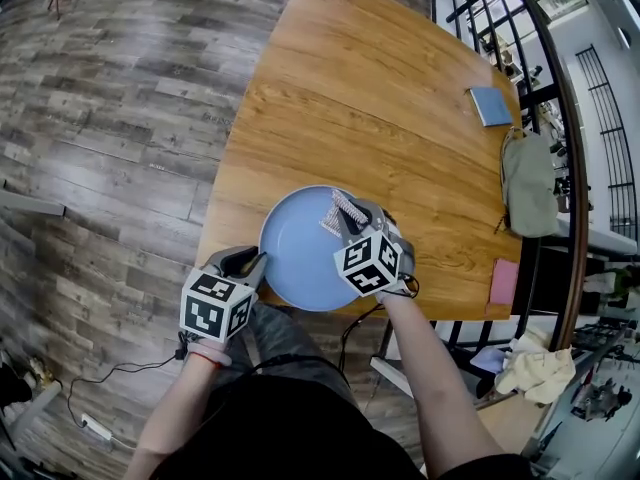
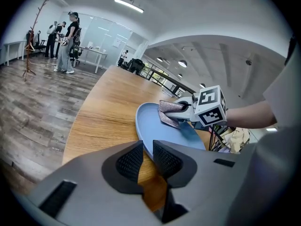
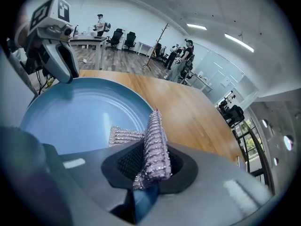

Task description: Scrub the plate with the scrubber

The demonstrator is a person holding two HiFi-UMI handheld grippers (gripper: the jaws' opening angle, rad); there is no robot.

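Your right hand-held gripper [image 3: 150,166] pinches the scrubber [image 3: 156,140], a sparkly folded mesh standing on edge. Its loose flap lies on the plate [image 3: 70,112], round, smooth and blue, spreading ahead and left. Your left hand-held gripper [image 2: 147,157] nips the plate's rim on the wooden worktop [image 1: 380,98].

**Wooden table [image 1: 400,98] and what it carries**

I see the table standing on a grey plank floor [image 1: 110,138]. A blue plate [image 1: 295,253] sits at its near edge. A small blue pad [image 1: 490,106] lies far right, and a pink card [image 1: 504,281] lies near right.
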